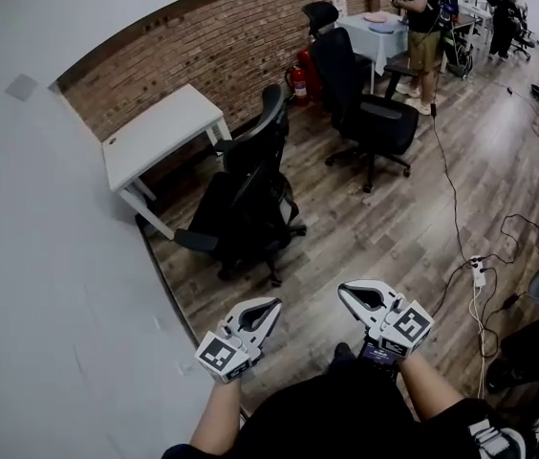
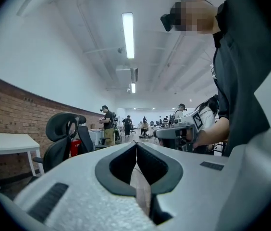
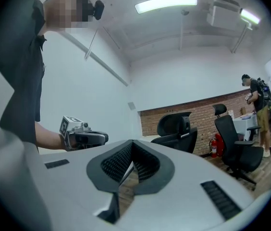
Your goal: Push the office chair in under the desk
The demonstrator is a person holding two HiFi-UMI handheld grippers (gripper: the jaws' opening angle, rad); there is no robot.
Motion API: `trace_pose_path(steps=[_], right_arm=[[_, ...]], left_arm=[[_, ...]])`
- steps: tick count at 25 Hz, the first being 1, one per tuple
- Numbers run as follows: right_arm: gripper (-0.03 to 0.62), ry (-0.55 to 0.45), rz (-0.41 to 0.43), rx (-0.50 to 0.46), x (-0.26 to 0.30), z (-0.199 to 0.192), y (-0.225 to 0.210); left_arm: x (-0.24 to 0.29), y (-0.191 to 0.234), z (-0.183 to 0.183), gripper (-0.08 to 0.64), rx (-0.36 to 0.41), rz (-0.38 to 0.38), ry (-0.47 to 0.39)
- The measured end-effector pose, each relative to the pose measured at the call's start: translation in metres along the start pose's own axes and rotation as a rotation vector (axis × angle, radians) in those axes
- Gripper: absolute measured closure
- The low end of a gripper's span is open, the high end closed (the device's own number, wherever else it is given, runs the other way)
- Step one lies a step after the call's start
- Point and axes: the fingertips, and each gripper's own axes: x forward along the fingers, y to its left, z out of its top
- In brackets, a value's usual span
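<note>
We stand in an open office — white desk [image 1: 160,127] beside the brick wall [image 1: 212,51], black office chairs [image 1: 250,189] near it, people [image 1: 424,27] farther along it

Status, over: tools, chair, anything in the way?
Left tool and right tool shut, empty, short of chair. Chair out from desk, not tucked. Nothing seen between tools and chair.

Your head camera looks steeply down; each gripper camera faces level along its jaws. All three share the office chair [image 1: 246,185], well off.
</note>
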Motion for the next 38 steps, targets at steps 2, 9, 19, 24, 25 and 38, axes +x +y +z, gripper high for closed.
trace_pose_path(steps=[2, 9, 19, 24, 25, 38], right_arm=[[0.586, 0.002, 0.007, -0.005, -0.006, 0.007, -0.022], [0.586, 0.011, 0.022, -0.015, -0.026, 0.010, -0.087], [0.586, 0.044, -0.016, 0.039, -0.027, -0.006, -0.144], [0.586, 0.062, -0.024, 0.026, -0.002, -0.009, -0.172], [0.586, 0.061, -0.022, 0.020, 0.003, -0.008, -0.175], [0.586, 0.100, -0.022, -0.005, 0.118, -0.004, -0.277]], left_arm=[[0.021, 0.005, 0.007, 0.545, 0.013, 0.013, 0.006], [0.074, 0.027, 0.003, 0.545, 0.030, 0.073, 0.020], [0.114, 0.061, -0.010, 0.545, 0.018, 0.073, 0.052], [0.127, 0.101, -0.019, 0.545, 0.008, 0.088, 0.055], [0.128, 0.110, -0.020, 0.545, 0.004, 0.094, 0.053], [0.167, 0.231, -0.003, 0.545, 0.110, 0.144, 0.078]])
